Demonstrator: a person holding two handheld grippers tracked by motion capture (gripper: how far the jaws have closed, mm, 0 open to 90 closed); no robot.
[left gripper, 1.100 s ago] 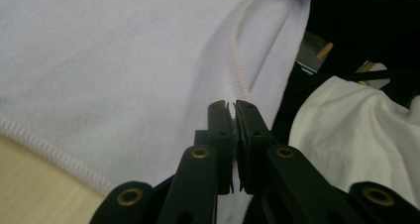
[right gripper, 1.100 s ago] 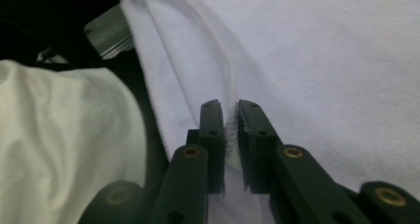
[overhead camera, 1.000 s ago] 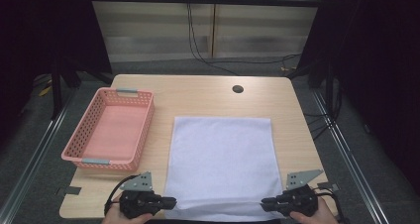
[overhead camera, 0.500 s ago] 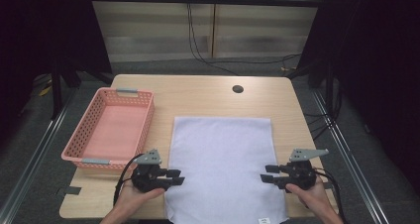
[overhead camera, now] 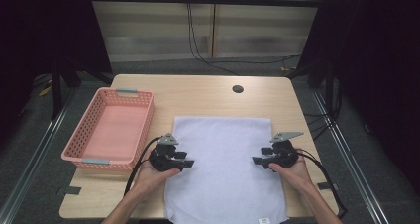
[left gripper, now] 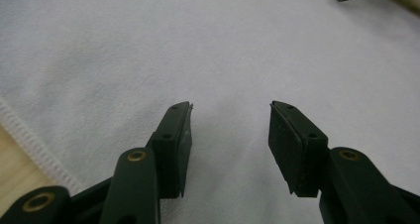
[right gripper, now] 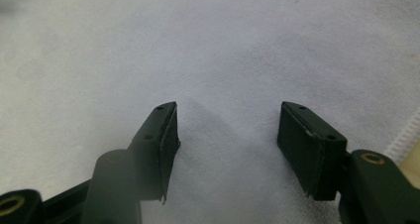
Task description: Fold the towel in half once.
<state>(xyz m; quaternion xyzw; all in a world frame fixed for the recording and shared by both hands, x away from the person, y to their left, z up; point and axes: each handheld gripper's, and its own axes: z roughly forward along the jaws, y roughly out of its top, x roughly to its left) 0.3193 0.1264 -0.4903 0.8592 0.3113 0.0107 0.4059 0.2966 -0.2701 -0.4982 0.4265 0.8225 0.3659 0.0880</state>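
One pink basket (overhead camera: 109, 130) left of white towel (overhead camera: 223, 169); table hole (overhead camera: 237, 89) beyond.

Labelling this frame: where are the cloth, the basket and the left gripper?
cloth (overhead camera: 225, 159): high view, bare middle.
basket (overhead camera: 146, 130): high view, right wall.
left gripper (overhead camera: 190, 163): high view, between its jaws.

- The towel (overhead camera: 225, 169) lies flat, and nothing stands on it between the left gripper (overhead camera: 188, 160) and right gripper (overhead camera: 257, 160).
- The basket (overhead camera: 81, 157) blocks the table's (overhead camera: 198, 92) left side, just beside the left gripper.
- Bare wood behind the towel gives free passage, with a small dark hole (overhead camera: 237, 89) there.
- A narrow bare strip runs along the right edge.
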